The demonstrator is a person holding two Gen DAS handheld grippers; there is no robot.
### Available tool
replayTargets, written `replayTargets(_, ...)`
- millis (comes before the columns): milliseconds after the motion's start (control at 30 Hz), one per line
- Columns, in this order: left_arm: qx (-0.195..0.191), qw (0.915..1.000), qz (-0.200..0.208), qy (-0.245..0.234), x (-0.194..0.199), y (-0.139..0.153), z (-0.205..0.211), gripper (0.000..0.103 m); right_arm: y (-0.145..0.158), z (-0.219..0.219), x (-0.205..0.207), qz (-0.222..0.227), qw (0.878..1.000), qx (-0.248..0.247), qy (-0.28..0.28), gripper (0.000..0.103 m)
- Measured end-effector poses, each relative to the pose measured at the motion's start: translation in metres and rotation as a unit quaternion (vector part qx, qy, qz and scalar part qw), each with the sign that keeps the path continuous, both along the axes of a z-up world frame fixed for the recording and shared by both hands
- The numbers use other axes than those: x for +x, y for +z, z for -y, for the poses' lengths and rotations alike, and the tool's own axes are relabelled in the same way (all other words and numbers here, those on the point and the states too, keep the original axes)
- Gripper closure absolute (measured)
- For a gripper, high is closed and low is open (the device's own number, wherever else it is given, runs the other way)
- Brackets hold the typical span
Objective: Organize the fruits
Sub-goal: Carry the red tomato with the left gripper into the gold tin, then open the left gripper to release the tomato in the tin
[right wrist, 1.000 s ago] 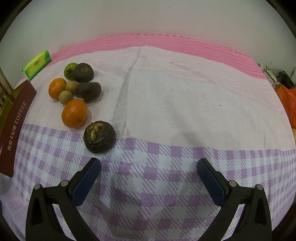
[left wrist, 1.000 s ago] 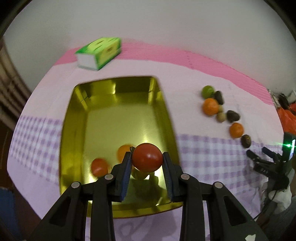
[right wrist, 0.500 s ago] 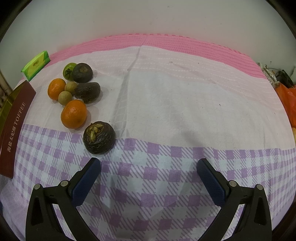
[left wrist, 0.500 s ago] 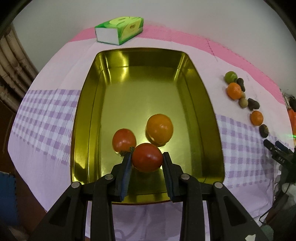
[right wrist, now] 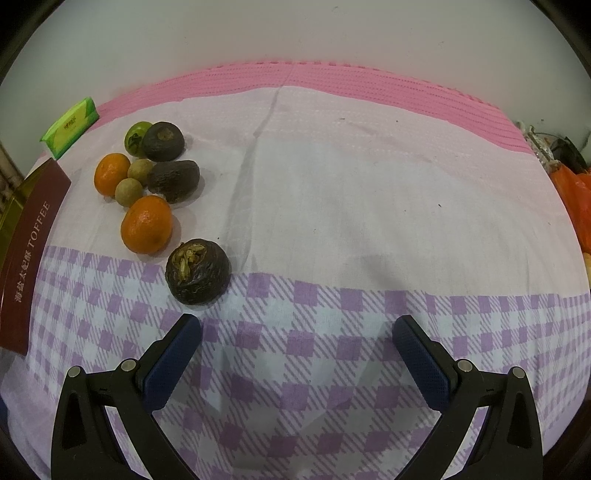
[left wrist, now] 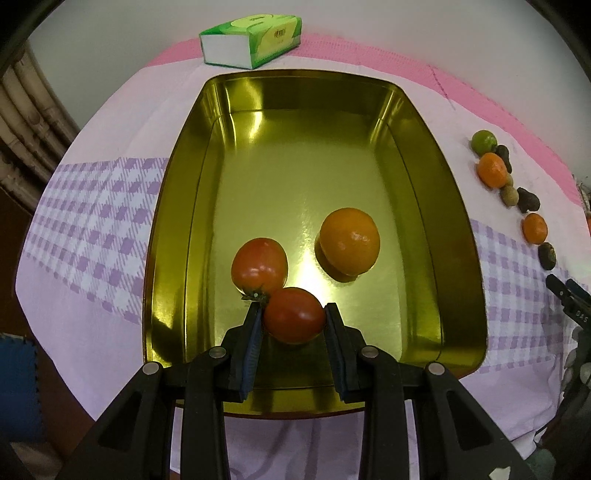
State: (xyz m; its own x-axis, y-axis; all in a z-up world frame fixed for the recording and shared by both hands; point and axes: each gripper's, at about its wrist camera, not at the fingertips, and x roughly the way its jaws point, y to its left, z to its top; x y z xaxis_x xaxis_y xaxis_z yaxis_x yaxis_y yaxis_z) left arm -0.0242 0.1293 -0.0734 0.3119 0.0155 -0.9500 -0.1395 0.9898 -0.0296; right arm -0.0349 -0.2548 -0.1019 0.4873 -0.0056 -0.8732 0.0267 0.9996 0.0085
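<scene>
Left wrist view: a red tomato [left wrist: 294,315] is clamped between the pads of the left gripper [left wrist: 293,317], low inside the gold tin [left wrist: 173,236]. Just ahead and left of the held tomato, a second tomato [left wrist: 259,265] is seen on the tin floor, touching it or nearly so. Ahead and right of the jaws, an orange [left wrist: 349,244] is seen on the tin floor, apart from both tomatoes. Beyond the tin's far rim, a green tissue pack [left wrist: 251,35] is noted on the cloth [left wrist: 92,206]. Right wrist view: far left of the right gripper [right wrist: 297,334], the tin's maroon side is visible at the frame edge. Ahead and left of the left finger [right wrist: 173,354], a cluster of fruit is laid on the cloth: a green fruit [right wrist: 137,137], two mandarins [right wrist: 147,224], two small tan fruits [right wrist: 128,191] and three dark fruits, the nearest a dark round fruit [right wrist: 197,270] just ahead of that finger. The right gripper's jaws are held wide apart over bare checked cloth, with nothing between them.
</scene>
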Motion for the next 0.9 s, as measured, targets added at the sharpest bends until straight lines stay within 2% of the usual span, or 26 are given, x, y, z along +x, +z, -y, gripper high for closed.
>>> replayTargets(600, 0.001, 1.0, -0.002, -0.002, 0.003, -0.008, 0.0, 0.071, 0.001, -0.001, 0.0, -0.001, 1.0, 0.001, 0.002, 0.0)
replayTargets(900, 0.008, 0.9996, 0.027, -0.008, -0.005, 0.012, -0.004, 0.053, 0.001, -0.001, -0.001, -0.004, 1.0, 0.0, 0.003, 0.0)
